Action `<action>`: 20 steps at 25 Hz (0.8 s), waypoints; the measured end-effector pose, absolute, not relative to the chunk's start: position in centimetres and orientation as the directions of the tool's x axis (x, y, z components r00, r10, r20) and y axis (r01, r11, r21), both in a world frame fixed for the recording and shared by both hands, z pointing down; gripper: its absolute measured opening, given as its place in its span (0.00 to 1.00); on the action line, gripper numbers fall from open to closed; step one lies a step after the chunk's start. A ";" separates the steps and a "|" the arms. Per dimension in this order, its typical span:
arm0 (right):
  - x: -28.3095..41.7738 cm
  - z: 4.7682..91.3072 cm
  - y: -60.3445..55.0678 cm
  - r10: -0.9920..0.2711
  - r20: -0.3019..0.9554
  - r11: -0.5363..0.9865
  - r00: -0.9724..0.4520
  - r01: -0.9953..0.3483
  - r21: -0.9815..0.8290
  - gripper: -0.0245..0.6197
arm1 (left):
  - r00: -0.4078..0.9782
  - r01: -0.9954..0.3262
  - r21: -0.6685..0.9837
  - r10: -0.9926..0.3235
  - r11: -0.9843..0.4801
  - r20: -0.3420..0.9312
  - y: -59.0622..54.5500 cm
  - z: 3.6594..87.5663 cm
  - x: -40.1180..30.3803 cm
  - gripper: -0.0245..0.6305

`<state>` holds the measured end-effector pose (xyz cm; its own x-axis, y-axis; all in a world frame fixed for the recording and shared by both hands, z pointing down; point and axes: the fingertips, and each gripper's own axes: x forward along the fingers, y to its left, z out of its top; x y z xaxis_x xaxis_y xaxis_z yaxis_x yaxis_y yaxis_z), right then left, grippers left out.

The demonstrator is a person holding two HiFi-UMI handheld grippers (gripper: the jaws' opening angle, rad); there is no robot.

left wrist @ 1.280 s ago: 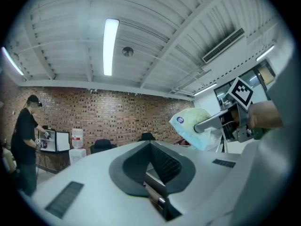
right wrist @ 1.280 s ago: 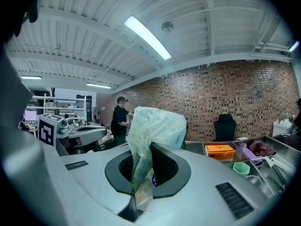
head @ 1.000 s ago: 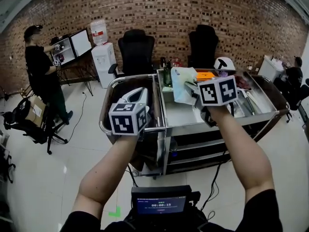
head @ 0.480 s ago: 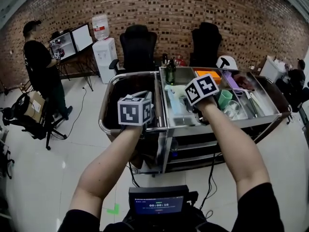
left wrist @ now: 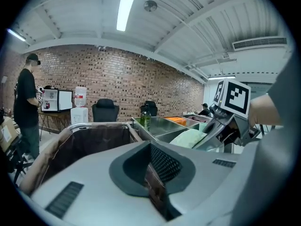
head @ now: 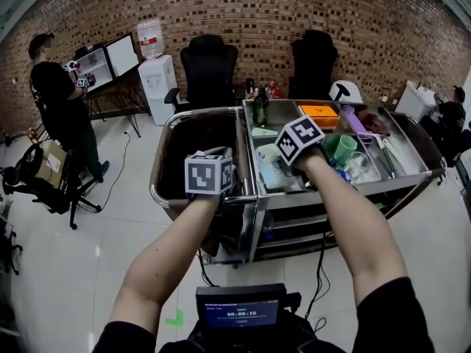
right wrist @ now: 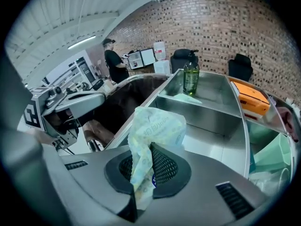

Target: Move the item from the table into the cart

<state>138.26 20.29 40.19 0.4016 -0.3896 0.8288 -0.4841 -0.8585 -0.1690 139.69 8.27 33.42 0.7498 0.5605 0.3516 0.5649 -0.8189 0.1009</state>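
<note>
A pale green and white plastic packet sticks up crumpled from my right gripper, which is shut on its lower end. In the head view this packet hangs low over the near left compartment of the steel table, under my right gripper. The cart with its brown fabric liner stands just left of the table. My left gripper hovers at the cart's near rim, its jaws together with nothing held.
A green bottle stands in the far left compartment, an orange box and a green cup further right. Two black chairs and a water dispenser line the brick wall. A person stands far left.
Both grippers have sunk lower. The right one tipped downward and carried the packet from above the table down toward the near left compartment. The left one settled by the cart's rim.
</note>
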 end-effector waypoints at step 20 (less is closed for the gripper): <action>137.1 35.5 19.9 -0.495 0.689 -0.842 0.529 -0.489 -0.229 0.31 | 0.761 0.586 0.165 0.608 -0.794 0.225 7.4 31.0 137.8 0.04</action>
